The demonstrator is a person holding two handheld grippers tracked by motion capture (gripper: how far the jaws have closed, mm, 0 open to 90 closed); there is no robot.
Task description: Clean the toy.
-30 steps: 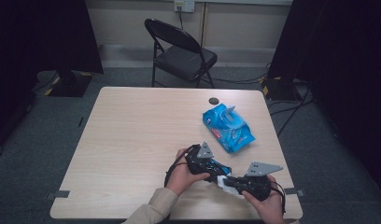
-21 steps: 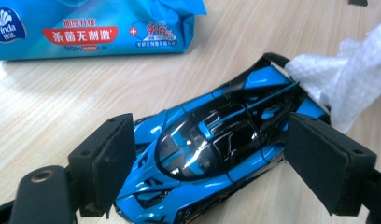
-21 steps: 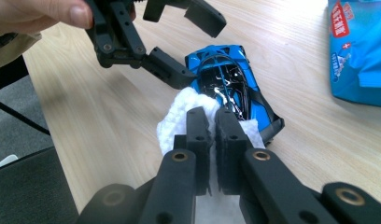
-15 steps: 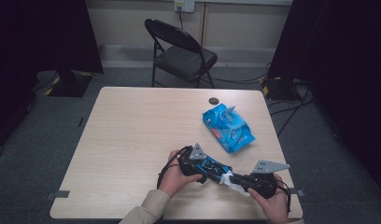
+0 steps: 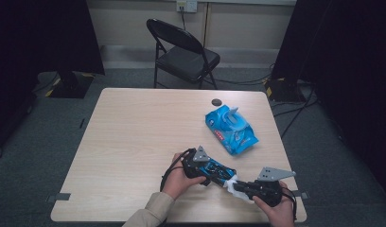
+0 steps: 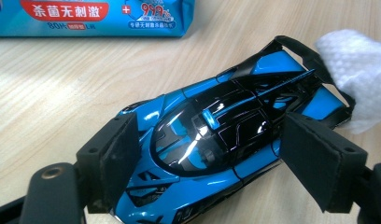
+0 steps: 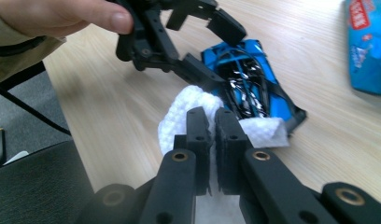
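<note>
A blue and black toy car (image 6: pixel 216 135) lies on the table near its front edge. My left gripper (image 6: pixel 212 163) straddles the car, a pad on each side; its jaws have just been closing a little and press on the car's flanks. My right gripper (image 7: pixel 214 121) is shut on a folded white wipe (image 7: pixel 184 112), which touches the car's (image 7: pixel 247 79) rear end. In the high view the left gripper (image 5: pixel 214 172) and the right gripper (image 5: pixel 236 187) meet nose to nose over the car (image 5: pixel 222 174), and the wipe (image 5: pixel 231 183) shows between them.
A blue pack of wet wipes (image 5: pixel 230 128) with its flap up lies on the wooden table (image 5: pixel 134 137), beyond the car to the right. A small dark disc (image 5: pixel 216 101) sits near the far edge. A black folding chair (image 5: pixel 184 52) stands behind the table.
The left gripper with the car has shifted slightly to the left and turned a little. The right gripper with the wipe has stayed nearly in place.
</note>
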